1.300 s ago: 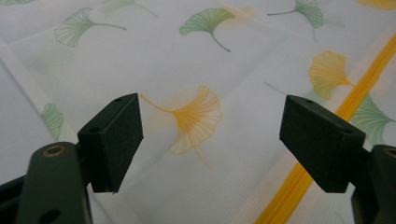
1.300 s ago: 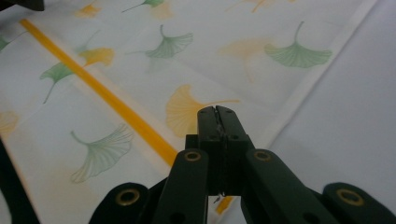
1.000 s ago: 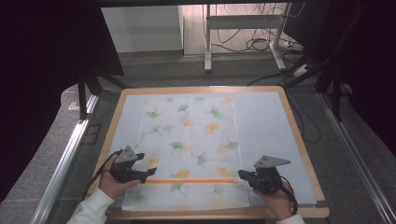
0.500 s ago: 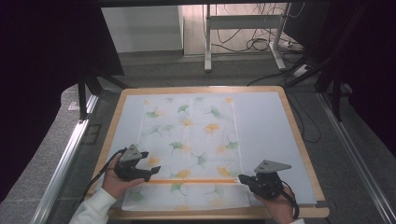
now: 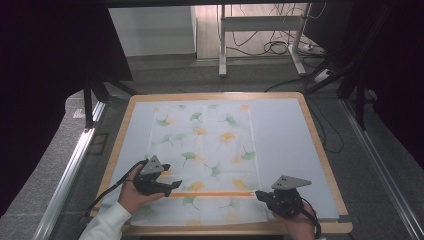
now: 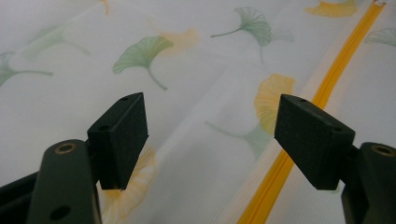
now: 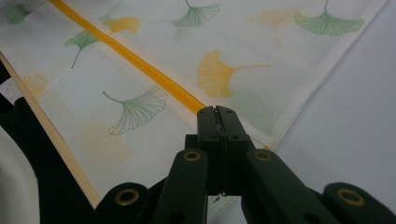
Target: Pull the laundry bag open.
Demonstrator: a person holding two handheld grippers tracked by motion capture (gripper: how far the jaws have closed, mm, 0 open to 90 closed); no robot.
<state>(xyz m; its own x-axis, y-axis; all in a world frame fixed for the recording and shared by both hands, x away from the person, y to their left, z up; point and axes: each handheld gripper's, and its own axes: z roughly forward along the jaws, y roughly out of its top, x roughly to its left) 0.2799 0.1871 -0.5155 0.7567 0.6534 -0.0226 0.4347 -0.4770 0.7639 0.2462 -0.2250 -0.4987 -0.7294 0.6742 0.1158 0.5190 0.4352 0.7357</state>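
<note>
A white cloth (image 5: 210, 150) printed with green and yellow ginkgo leaves lies flat on the table, an orange stripe (image 5: 215, 194) running across its near end. My left gripper (image 5: 175, 186) hovers over the cloth's left part by the stripe's left end. In the left gripper view it (image 6: 210, 135) stands open, its jaws having just closed a little, with nothing between them and the cloth (image 6: 187, 93) below. My right gripper (image 5: 260, 195) sits at the stripe's right end by the cloth's right hem. Its jaws (image 7: 217, 111) are shut over the stripe (image 7: 140, 65); any pinched cloth is hidden.
The cloth rests on a pale blue mat (image 5: 280, 135) inside a wooden table rim (image 5: 320, 145). Metal rails (image 5: 70, 170) run along both sides of the table. Desk legs and cables (image 5: 260, 45) stand on the floor beyond the far edge.
My left gripper has slid to the right, further over the cloth. The right gripper has stayed almost where it was.
</note>
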